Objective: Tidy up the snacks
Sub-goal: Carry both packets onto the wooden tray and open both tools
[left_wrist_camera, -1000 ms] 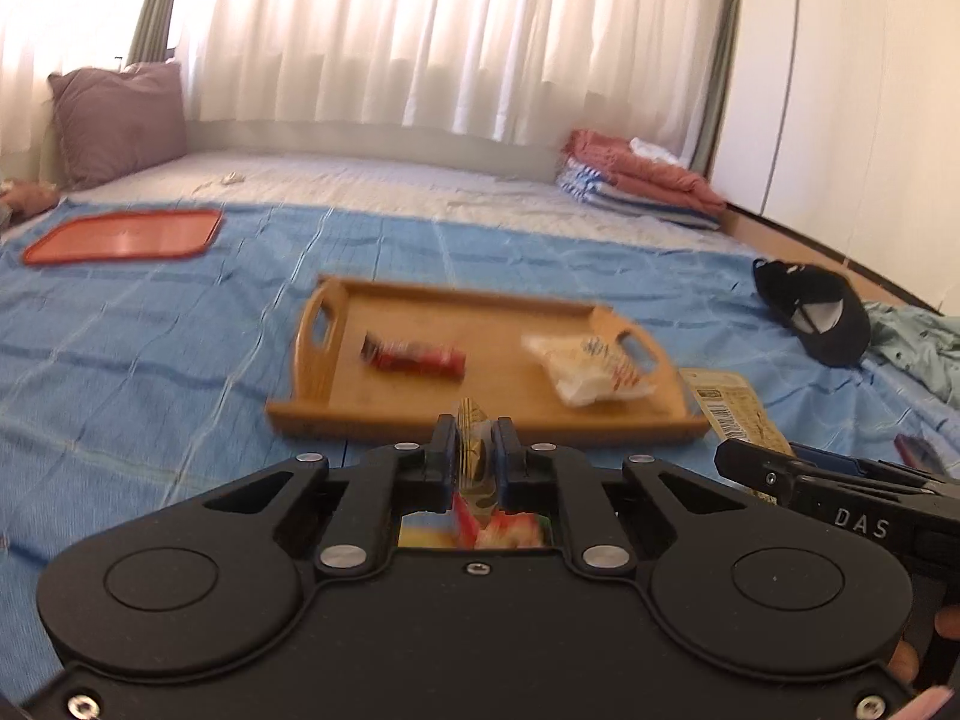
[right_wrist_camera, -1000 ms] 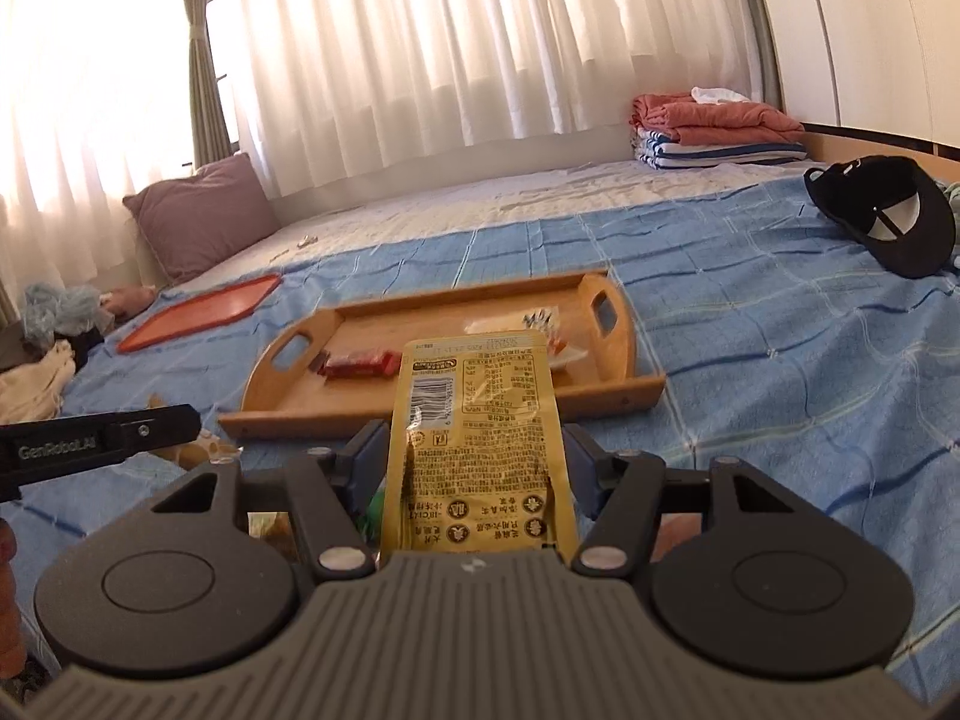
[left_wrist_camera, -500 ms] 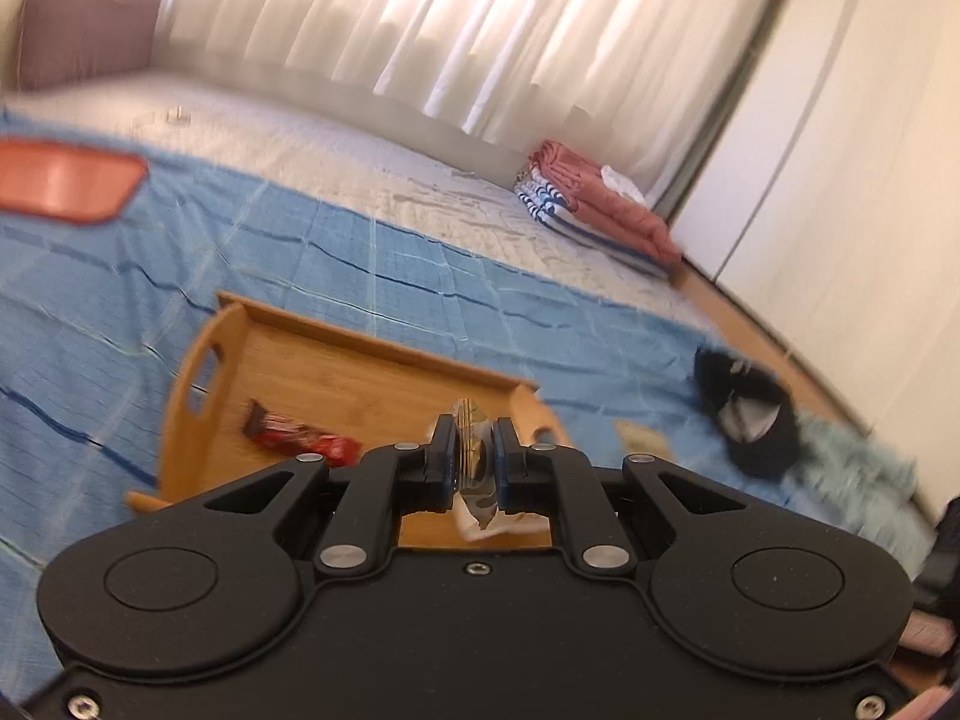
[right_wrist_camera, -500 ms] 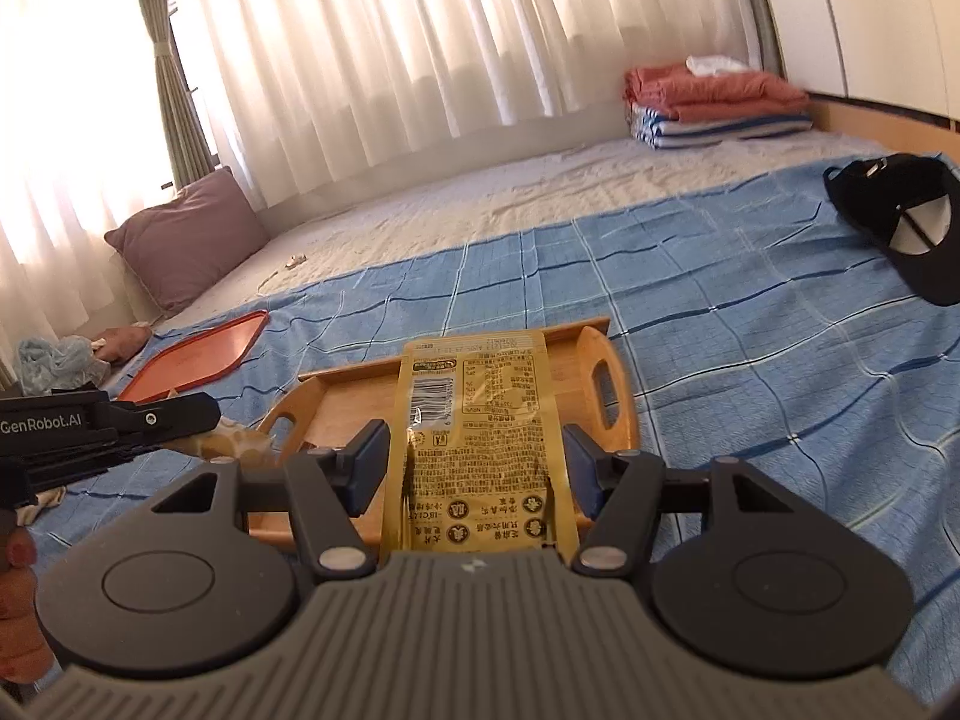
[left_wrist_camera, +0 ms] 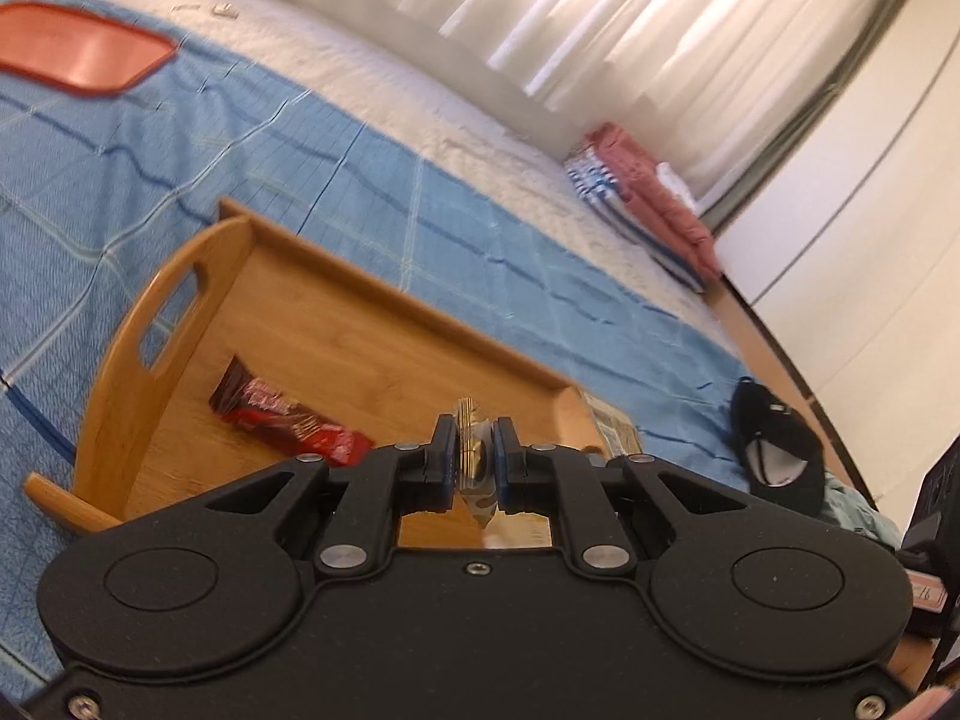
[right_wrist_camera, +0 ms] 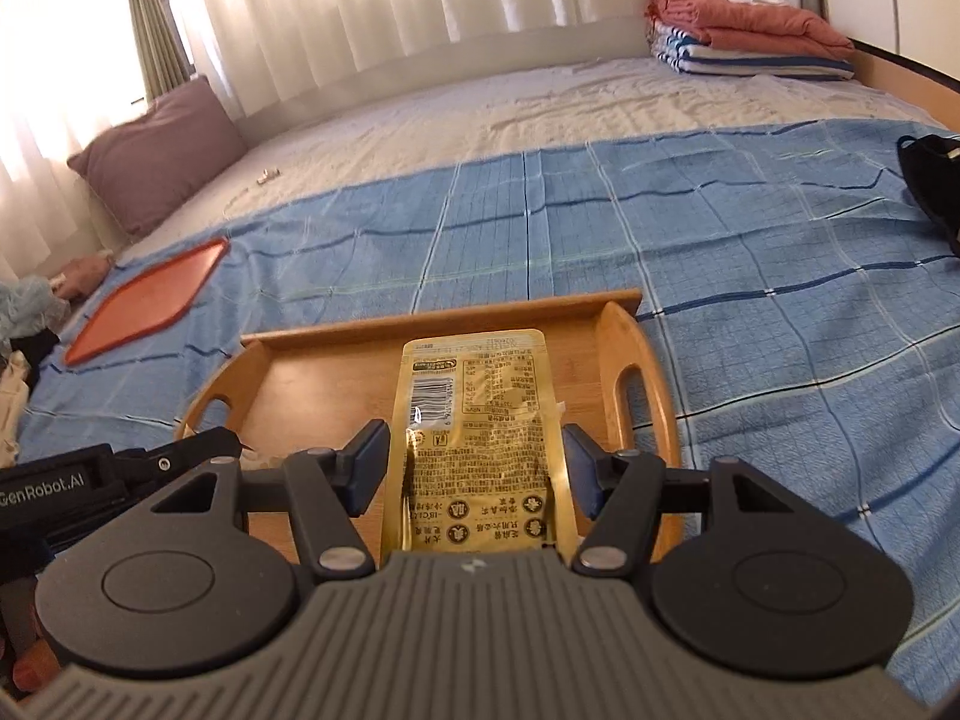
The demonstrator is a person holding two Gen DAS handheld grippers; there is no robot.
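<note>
A wooden tray [left_wrist_camera: 180,276] lies on the blue checked blanket with a red snack bar [left_wrist_camera: 288,420] in its left half. My left gripper [left_wrist_camera: 474,456] hangs over the tray's near side, shut on the edge of a thin snack packet [left_wrist_camera: 471,420] held edge-on. My right gripper [right_wrist_camera: 474,468] is shut on a yellow snack packet [right_wrist_camera: 480,408], held flat above the tray [right_wrist_camera: 444,318]. The yellow packet hides much of the tray floor. The left gripper's body [right_wrist_camera: 120,468] shows at the left of the right wrist view.
A red lid-like tray [right_wrist_camera: 150,300] lies far left on the blanket and a purple pillow [right_wrist_camera: 156,150] sits behind it. Folded clothes [right_wrist_camera: 750,30] are stacked at the back right. A black cap [left_wrist_camera: 774,450] rests right of the wooden tray.
Both grippers have moved forward with their packets and now hang over the wooden tray. The left gripper has rolled, so its view is tilted. Neither grip has changed.
</note>
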